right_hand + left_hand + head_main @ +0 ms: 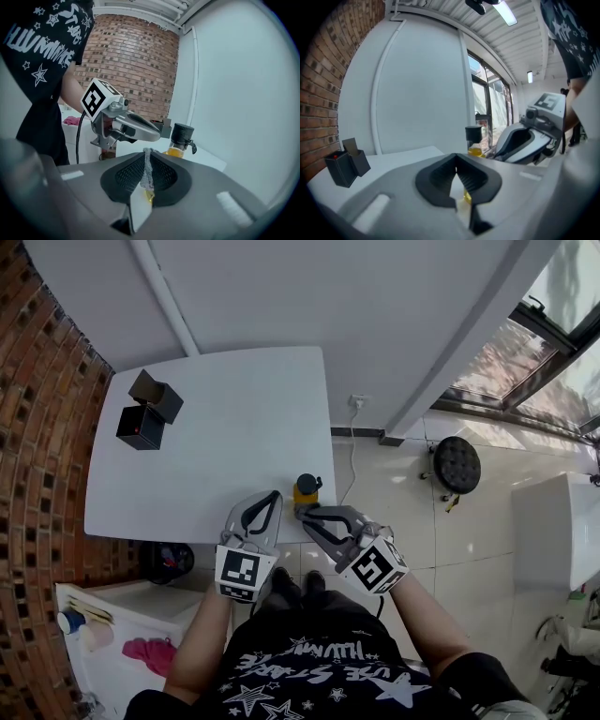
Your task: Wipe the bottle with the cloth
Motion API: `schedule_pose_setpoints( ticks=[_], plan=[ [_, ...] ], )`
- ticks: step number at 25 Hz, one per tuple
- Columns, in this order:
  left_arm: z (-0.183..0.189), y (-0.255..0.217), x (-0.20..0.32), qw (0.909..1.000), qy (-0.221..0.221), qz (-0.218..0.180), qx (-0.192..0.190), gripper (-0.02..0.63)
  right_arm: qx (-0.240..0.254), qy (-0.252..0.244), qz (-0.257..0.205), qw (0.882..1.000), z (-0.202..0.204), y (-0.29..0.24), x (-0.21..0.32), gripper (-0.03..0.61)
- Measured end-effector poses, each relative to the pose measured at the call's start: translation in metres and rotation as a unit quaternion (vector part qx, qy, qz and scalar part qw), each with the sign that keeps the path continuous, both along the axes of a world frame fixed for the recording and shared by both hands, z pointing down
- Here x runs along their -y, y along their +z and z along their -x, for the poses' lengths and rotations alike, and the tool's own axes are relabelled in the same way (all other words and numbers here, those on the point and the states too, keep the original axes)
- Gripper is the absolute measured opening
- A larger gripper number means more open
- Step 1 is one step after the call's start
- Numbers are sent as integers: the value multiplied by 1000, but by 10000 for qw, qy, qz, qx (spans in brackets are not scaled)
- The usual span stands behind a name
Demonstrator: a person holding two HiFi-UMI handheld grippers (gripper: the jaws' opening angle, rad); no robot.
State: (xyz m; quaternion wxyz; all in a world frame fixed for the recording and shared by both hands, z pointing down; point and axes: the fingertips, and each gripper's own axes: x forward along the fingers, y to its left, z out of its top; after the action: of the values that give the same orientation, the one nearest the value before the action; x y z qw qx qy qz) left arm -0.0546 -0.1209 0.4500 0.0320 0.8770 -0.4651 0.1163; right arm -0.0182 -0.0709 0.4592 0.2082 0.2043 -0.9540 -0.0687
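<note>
A small bottle of yellow liquid with a black cap stands at the front right edge of the white table. My left gripper is just left of it, shut with nothing between its pads. Its own view shows the jaws meeting, and the bottle beyond them to the right. My right gripper is in front of the bottle, off the table edge. It is shut on a thin strip of grey cloth pinched between the pads. The bottle stands just past them.
Two black boxes sit at the table's far left. A brick wall runs along the left. A white cabinet with a pink rag is at lower left. On the tiled floor to the right are a black round stool and a wall cable.
</note>
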Motion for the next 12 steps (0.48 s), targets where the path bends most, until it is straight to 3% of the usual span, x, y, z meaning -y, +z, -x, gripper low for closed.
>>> schedule_pose_setpoints(
  ticks=[5, 12],
  plan=[
    [2, 7, 6, 10000, -82, 14, -2, 5, -170, -138, 242, 9995, 4, 18, -5, 35],
    [6, 9, 8, 9999, -101, 105, 11, 5, -186, 33, 617, 9979, 2, 51, 4, 35]
  ],
)
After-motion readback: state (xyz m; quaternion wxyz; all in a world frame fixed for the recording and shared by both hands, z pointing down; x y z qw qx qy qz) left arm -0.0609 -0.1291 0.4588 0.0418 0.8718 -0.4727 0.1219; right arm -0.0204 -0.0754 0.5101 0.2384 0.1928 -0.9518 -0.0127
